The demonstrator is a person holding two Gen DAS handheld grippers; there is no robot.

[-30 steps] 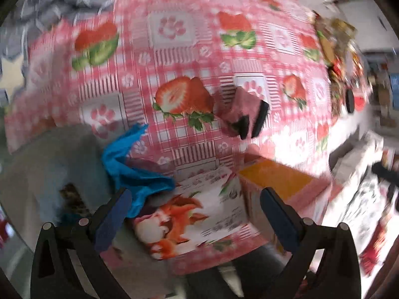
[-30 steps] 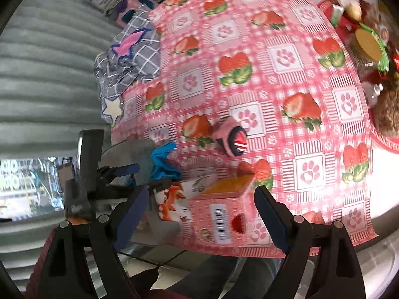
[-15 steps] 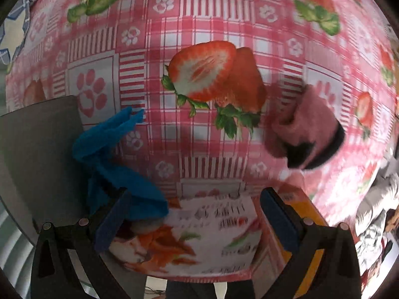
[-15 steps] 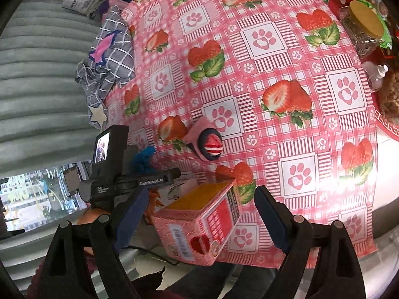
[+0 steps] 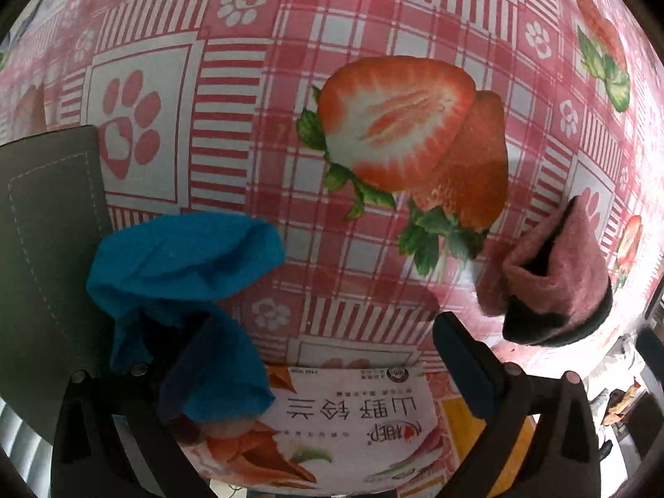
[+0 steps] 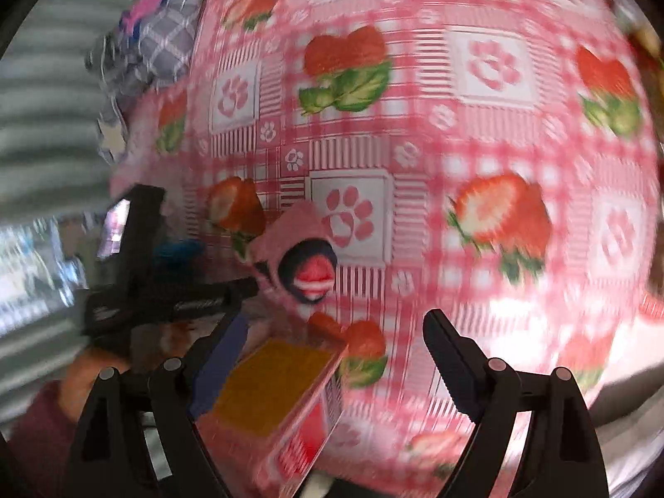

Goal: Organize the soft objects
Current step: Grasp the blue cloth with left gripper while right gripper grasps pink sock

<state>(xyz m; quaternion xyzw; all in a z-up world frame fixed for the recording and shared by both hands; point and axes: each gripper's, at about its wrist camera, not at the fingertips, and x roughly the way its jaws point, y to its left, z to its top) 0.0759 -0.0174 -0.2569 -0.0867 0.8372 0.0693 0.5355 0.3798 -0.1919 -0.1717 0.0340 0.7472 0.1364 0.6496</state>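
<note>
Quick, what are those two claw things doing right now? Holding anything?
Left gripper: open, holding nothing, just above the blue cloth.
Right gripper: open, empty.

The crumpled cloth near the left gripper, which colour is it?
Bright blue. The crumpled cloth shows best in the left wrist view.

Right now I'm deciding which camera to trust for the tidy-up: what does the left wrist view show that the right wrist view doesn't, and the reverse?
Only the left wrist view shows the dark grey stitched mat, the printed food package and the left gripper with its jaws open.

Only the right wrist view shows the grey checked cloth, the whole pink box with a yellow top and the right gripper, open.

Both show the blue cloth, the rolled pink sock and the strawberry tablecloth.
</note>
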